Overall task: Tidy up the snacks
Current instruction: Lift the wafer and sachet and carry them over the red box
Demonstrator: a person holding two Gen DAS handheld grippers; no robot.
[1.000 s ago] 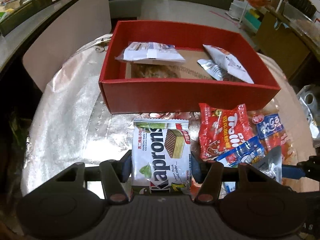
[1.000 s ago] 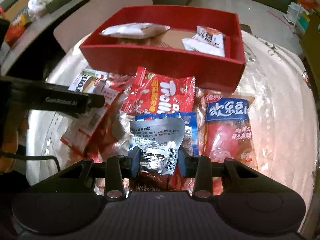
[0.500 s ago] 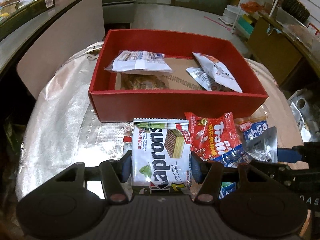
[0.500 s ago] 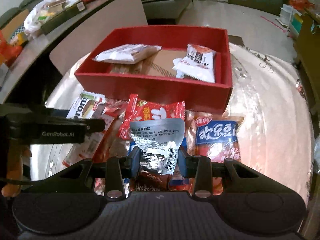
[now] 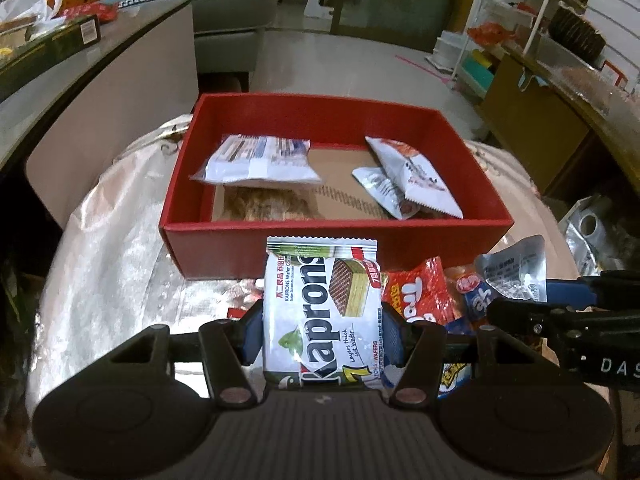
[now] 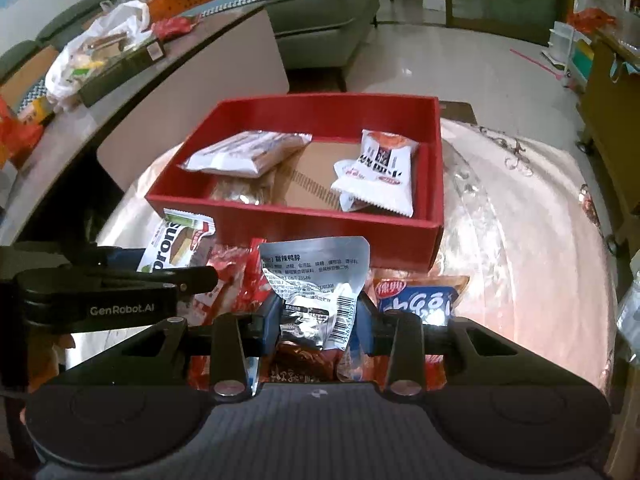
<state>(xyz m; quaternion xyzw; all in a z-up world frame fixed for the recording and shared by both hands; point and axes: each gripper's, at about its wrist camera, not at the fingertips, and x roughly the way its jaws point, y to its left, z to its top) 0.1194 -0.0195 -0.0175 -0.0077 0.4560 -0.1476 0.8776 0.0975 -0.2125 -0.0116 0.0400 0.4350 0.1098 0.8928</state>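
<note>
My left gripper (image 5: 322,330) is shut on a white Kaprons wafer pack (image 5: 322,304), held above the table in front of the red box (image 5: 336,236). My right gripper (image 6: 316,316) is shut on a silver foil snack pouch (image 6: 316,280), also lifted, in front of the red box (image 6: 304,220). The pouch also shows in the left wrist view (image 5: 514,272), the wafer pack in the right wrist view (image 6: 176,244). The box holds a white wrapped snack (image 5: 256,158) at the left and white packets (image 5: 412,176) at the right.
Loose snacks lie on the shiny table cover in front of the box: a red Trolli bag (image 5: 420,292) and an orange pack with a blue label (image 6: 416,300). A counter with clutter (image 6: 100,56) runs along the left. Shelves (image 5: 540,20) stand at the right.
Both grippers have risen with their snacks still held. The red box now sits lower in both views, and more of its inside and the room behind shows.
</note>
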